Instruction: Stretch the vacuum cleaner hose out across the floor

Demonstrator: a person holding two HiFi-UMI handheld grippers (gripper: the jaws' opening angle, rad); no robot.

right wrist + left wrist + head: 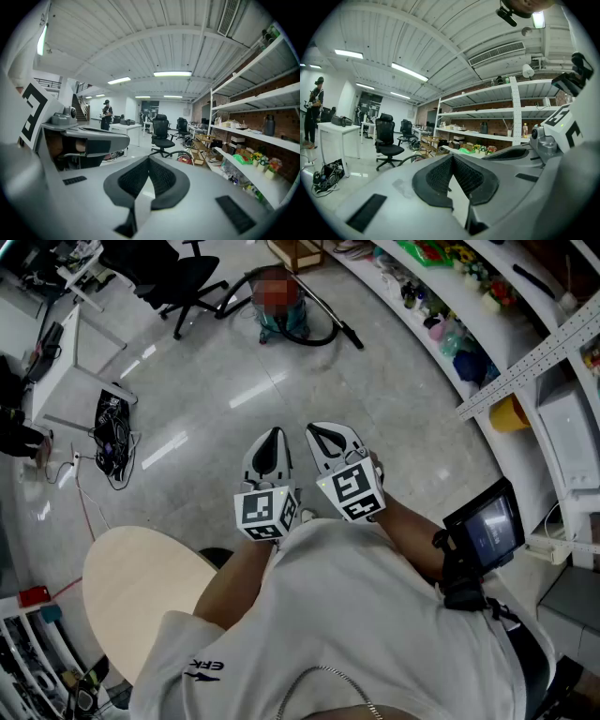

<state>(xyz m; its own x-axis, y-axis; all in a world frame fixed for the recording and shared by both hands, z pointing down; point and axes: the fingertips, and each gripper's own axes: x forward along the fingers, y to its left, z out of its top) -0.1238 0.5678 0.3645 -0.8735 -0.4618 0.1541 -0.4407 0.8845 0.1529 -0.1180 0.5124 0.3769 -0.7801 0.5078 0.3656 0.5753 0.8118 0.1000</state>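
1. Vacuum cleaner [279,326]: teal canister, upright on the floor at 12 o'clock in the head view.
2. Hose [326,337]: black, looped close round the canister's 3-to-6 o'clock side, not stretched out.

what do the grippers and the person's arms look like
The left gripper and right gripper are light grey tapering shells with black textured pads, each carrying a white cube with black square markers. The person wears a white short-sleeved shirt; a black strap holds a small screen on the right arm.
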